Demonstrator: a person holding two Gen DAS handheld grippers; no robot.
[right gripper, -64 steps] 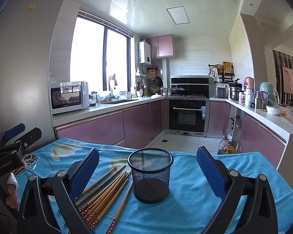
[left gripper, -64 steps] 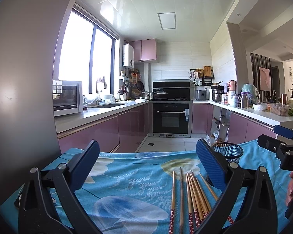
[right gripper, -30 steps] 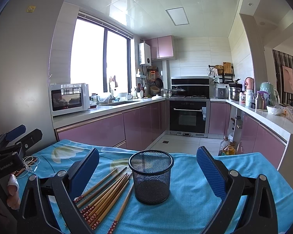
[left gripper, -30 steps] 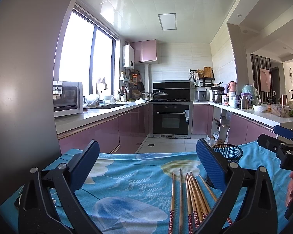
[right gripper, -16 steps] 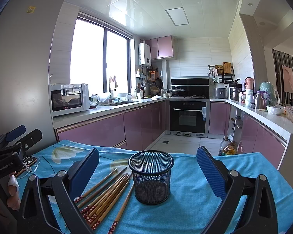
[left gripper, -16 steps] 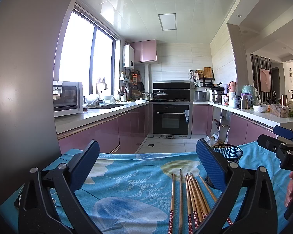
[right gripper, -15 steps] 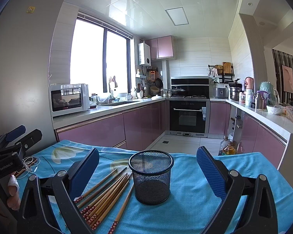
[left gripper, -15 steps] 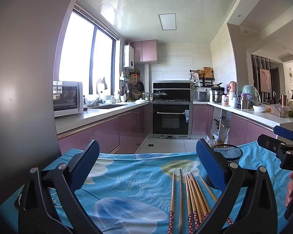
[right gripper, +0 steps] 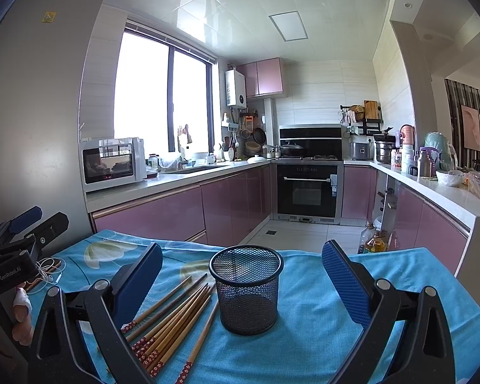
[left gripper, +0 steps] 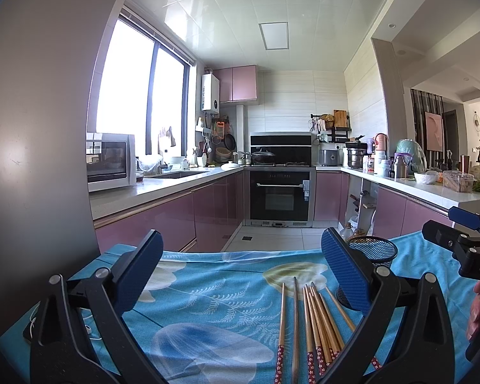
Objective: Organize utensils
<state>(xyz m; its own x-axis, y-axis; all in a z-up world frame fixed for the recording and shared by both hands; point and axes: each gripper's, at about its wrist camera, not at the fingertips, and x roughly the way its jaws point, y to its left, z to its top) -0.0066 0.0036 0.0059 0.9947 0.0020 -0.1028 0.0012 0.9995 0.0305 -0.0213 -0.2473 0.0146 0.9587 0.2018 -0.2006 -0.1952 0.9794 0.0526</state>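
Chopsticks (right gripper: 172, 313) lie loose on the blue tablecloth (right gripper: 320, 336) at seven o'clock of the upright mesh cup (right gripper: 247, 288). Left gripper (left gripper: 240, 275) and right gripper (right gripper: 243, 275) hover, jaws spread, holding nothing.

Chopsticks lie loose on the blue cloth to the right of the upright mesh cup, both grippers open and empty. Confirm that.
One thing is wrong: the chopsticks lie to the left of the mesh cup, not the right, as the right wrist view shows. The rest holds: they lie loose on the blue cloth, the cup stands upright, and the left gripper and right gripper have their jaws open and empty.
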